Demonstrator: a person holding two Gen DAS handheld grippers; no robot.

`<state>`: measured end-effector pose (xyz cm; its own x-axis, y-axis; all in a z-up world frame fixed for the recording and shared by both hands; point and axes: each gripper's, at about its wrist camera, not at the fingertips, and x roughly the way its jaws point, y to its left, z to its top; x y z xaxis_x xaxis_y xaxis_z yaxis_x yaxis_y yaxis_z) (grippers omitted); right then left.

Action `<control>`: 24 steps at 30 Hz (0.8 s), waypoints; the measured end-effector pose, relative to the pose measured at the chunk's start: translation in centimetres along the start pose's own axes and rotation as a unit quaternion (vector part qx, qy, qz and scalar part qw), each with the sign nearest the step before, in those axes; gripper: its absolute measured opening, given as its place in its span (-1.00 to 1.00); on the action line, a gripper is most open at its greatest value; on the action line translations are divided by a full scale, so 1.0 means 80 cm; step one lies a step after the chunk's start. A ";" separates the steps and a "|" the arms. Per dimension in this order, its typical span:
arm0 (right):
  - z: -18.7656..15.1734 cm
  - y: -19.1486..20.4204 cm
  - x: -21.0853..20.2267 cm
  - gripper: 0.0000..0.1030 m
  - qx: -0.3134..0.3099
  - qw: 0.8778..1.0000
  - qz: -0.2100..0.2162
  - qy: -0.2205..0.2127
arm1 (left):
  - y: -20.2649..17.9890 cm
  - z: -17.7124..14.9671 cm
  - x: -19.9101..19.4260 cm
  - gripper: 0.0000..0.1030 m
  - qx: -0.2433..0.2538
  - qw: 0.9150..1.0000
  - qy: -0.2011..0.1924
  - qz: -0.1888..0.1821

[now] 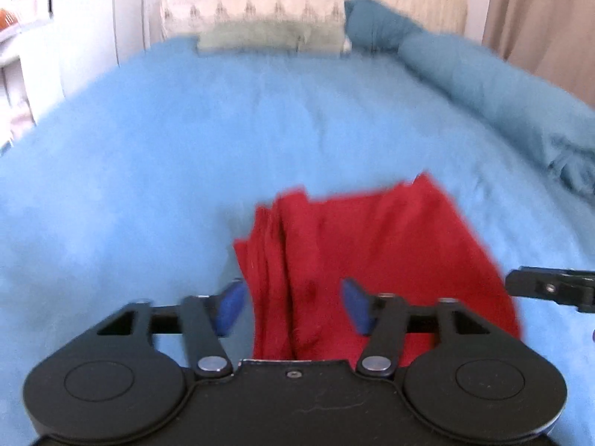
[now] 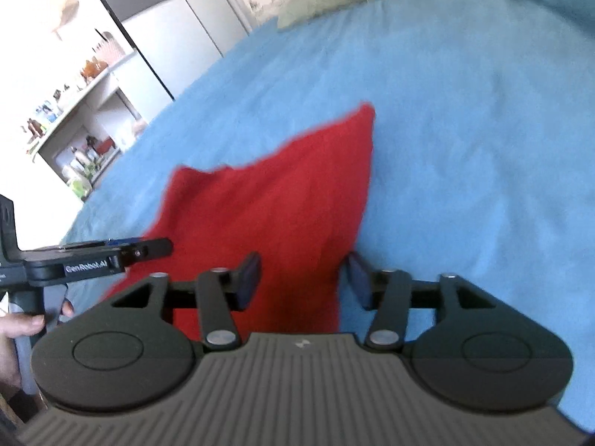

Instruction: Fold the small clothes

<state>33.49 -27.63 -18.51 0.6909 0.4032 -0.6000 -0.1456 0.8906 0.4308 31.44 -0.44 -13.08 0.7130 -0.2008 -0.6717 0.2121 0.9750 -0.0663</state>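
Observation:
A red cloth lies bunched and partly folded on the blue bedsheet. My left gripper is open, its blue pads straddling the cloth's near left edge, just above it. The right gripper's tip pokes in at the right edge of that view. In the right wrist view the same red cloth stretches away from me. My right gripper is open over the cloth's near right corner. The left gripper shows at the left, held by a hand.
A rolled teal blanket lies along the bed's far right. A green pillow sits at the headboard. Shelves with small items and a wardrobe stand left of the bed.

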 end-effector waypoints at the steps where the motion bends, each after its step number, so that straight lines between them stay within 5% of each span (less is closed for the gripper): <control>1: 0.002 0.009 -0.020 0.88 -0.003 1.000 -0.002 -0.011 | -0.004 0.003 -0.026 0.83 0.001 1.000 -0.016 0.005; 4: 0.006 0.044 -0.089 1.00 -0.014 0.999 -0.025 -0.043 | -0.018 0.016 -0.116 1.00 0.007 0.998 -0.055 0.015; 13: -0.010 0.153 -0.297 1.00 -0.021 0.988 -0.135 -0.079 | -0.028 0.002 -0.315 1.00 -0.049 0.995 -0.069 0.045; 17: -0.043 0.193 -0.350 1.00 -0.037 0.978 -0.190 -0.072 | -0.035 -0.027 -0.361 1.00 -0.039 0.995 -0.062 0.064; 24: -0.106 0.231 -0.389 1.00 -0.040 0.972 -0.227 -0.043 | -0.056 -0.086 -0.394 1.00 -0.007 0.996 -0.039 0.084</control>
<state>3.28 -21.96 2.41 0.7533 -0.0513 -0.6557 0.1366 0.9874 0.0797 3.44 2.13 3.30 0.7871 -0.0412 -0.6155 0.0767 0.9966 0.0315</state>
